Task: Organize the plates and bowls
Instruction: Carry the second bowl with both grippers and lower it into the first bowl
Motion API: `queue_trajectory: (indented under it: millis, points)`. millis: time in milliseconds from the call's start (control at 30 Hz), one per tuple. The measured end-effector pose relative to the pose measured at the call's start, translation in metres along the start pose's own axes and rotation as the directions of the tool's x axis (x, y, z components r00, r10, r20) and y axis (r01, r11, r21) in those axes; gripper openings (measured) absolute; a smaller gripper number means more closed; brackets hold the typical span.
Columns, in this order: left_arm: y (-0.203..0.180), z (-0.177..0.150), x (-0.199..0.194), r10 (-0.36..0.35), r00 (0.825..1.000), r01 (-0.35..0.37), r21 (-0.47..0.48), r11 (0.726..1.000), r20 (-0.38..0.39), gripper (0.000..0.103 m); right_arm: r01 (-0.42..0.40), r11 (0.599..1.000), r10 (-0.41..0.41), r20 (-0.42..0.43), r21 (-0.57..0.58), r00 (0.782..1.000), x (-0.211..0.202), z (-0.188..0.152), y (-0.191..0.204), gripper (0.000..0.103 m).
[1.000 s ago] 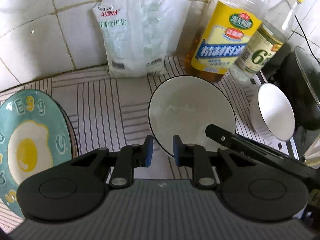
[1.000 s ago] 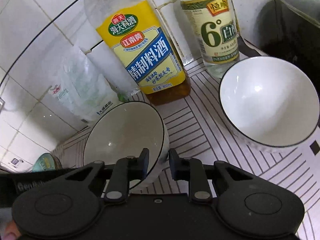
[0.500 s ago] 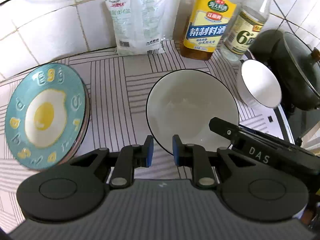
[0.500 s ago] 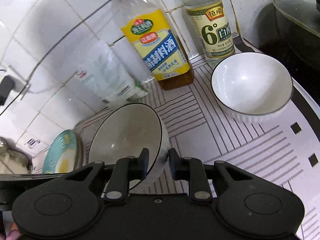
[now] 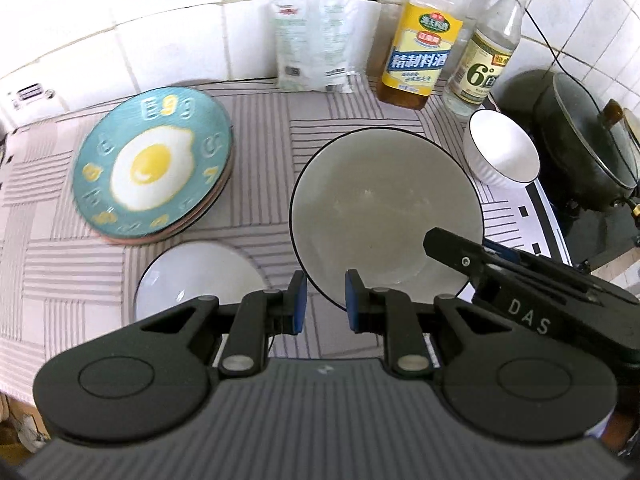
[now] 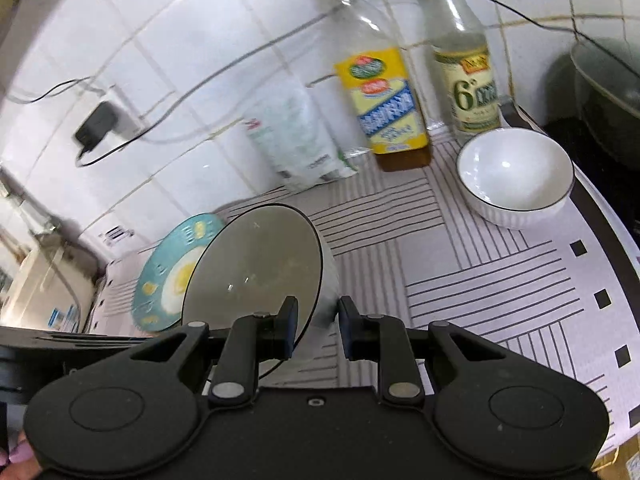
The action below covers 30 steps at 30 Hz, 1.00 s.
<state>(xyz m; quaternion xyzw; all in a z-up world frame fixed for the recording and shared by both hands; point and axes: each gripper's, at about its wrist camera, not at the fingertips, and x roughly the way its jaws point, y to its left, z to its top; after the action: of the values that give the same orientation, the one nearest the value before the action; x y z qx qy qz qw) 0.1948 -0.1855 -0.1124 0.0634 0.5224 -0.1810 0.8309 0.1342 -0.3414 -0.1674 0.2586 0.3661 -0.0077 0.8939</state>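
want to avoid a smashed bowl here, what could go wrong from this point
The big bowl is tilted, with only its rim between the right gripper fingers; it could slip out.

A second bowl sits just below and the egg plate stack is close by, so a drop might chip them.

The left gripper is at the same rim and could knock it.

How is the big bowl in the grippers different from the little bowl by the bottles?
The big bowl is wider than the little bowl. The big bowl is tilted, pinched by the left gripper and right gripper; the little bowl sits upright, untouched. Both are white, dark-rimmed, empty.
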Motion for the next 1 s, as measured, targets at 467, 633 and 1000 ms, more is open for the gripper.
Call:
queue_trajectory:
  millis: [467, 633, 1000]
  points:
    - [0.048, -0.041, -0.046, 0.126, 0.991, -0.122, -0.11, 0.986, 0.035, 0.019, -0.137, 0.982, 0.136, -0.022, -0.127, 0.991, -0.005, -0.026, 0.054, 0.026]
    - [0.067, -0.052, -0.04, 0.142, 0.99, -0.138, -0.155, 0.978, 0.009, 0.018, -0.178, 0.974, 0.168, -0.076, -0.142, 0.983, 0.008, -0.034, 0.065, 0.026]
    - [0.102, -0.057, -0.012, 0.116, 0.991, -0.13, -0.24, 0.962, -0.073, 0.019, -0.177, 0.963, 0.149, -0.149, -0.201, 0.978, 0.042, -0.046, 0.086, 0.026]
